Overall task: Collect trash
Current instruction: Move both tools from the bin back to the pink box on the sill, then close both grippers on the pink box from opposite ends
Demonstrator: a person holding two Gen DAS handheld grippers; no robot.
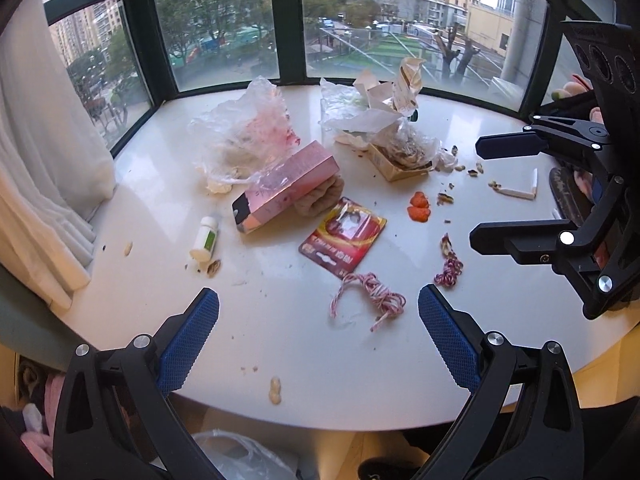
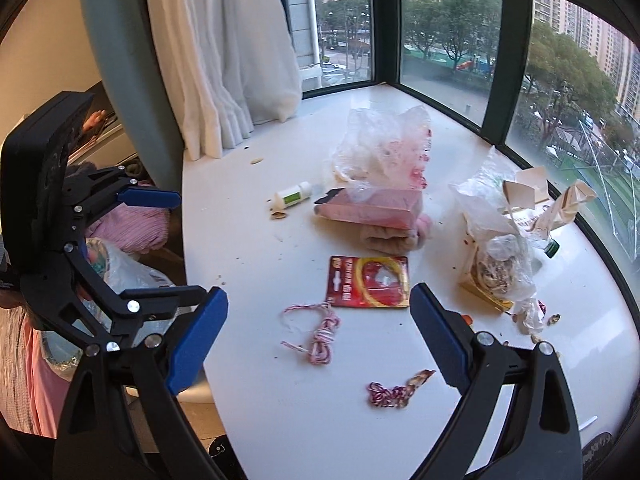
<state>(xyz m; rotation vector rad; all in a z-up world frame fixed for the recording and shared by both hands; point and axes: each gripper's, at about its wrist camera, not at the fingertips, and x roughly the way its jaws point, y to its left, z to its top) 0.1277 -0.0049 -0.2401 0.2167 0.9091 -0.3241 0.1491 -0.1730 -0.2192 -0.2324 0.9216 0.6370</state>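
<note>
Trash lies scattered on a white table (image 1: 280, 344). A pink-and-white string bundle (image 1: 374, 294) lies just ahead of my open, empty left gripper (image 1: 318, 340); it also shows in the right wrist view (image 2: 320, 334). A red card package (image 1: 344, 236) (image 2: 370, 282), a pink box (image 1: 286, 186) (image 2: 370, 208), a small white bottle (image 1: 206, 236) (image 2: 294, 196) and crumpled plastic bags (image 1: 244, 132) (image 2: 380, 144) lie further in. My right gripper (image 2: 318, 340) is open and empty above the table's near side; it shows at the right in the left wrist view (image 1: 478, 192).
A small box with a bag of scraps (image 1: 404, 156) (image 2: 498, 276), crumpled paper (image 1: 394, 96), orange peel (image 1: 419, 206), nut shells (image 1: 448, 198), a second string bit (image 2: 386, 394) and a bent white stick (image 1: 520, 190) litter the table. Curtains (image 1: 44, 184) hang at left. A plastic bag (image 1: 244, 456) sits below the table edge.
</note>
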